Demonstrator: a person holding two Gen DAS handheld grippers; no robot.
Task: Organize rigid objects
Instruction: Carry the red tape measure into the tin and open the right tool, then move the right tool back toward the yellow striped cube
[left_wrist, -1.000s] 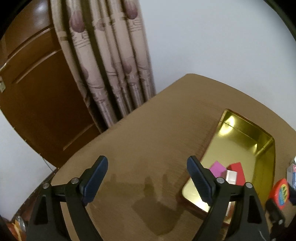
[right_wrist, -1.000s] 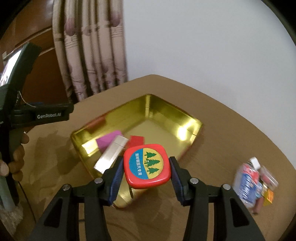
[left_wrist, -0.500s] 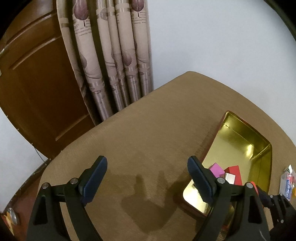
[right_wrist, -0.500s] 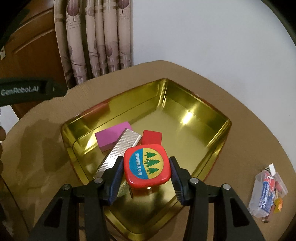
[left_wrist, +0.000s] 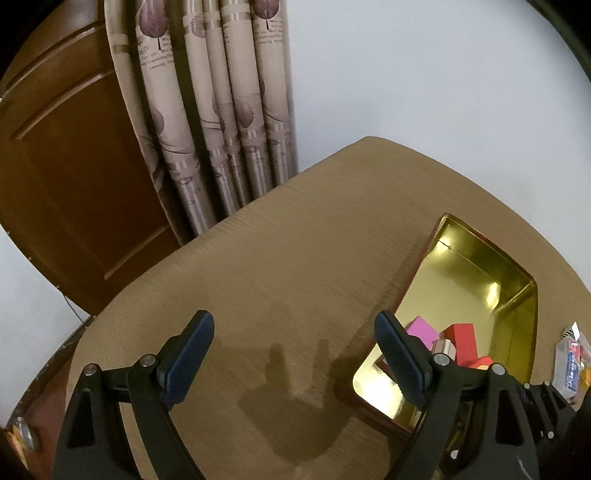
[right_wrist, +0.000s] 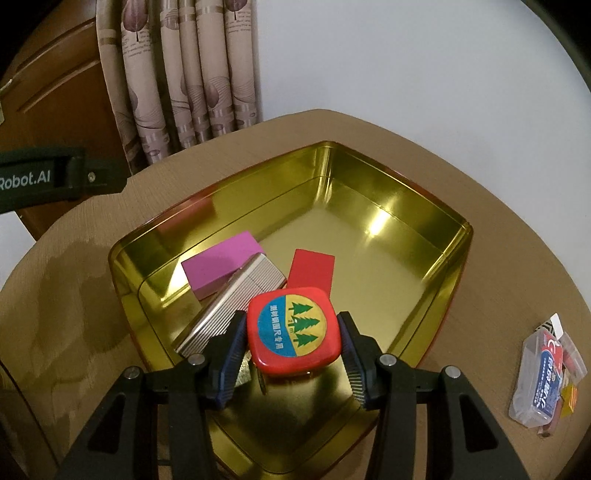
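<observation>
The brown surface (right_wrist: 498, 229) carries a gold tin (right_wrist: 417, 192) that fills its middle, one corner of the tin reaching toward the surface's far edge by the curtain. In the right wrist view the right gripper (right_wrist: 291, 341) has its jaws about half closed on a red tape measure (right_wrist: 293, 330), pads pressed against its two sides, and holds it over the tin's near corner, inside the rim; whether it hangs just above the floor or rests on it cannot be told. The step in hand looks like placing this piece among those already stored; the next move calls for a short lowering onto bare gold floor and then letting the jaws part, keeping clear of the neighbours. Inside the tin, along its left wall, lie a pink block (right_wrist: 221, 264), a ribbed silver case (right_wrist: 236, 302) leaning against it, and a red block (right_wrist: 312, 271) just beside them. The left gripper (left_wrist: 295, 354) has its jaws wide open, holding nothing, above bare surface left of the tin. A small clear packet (right_wrist: 545, 380) waits near the surface's right edge, probably next.
</observation>
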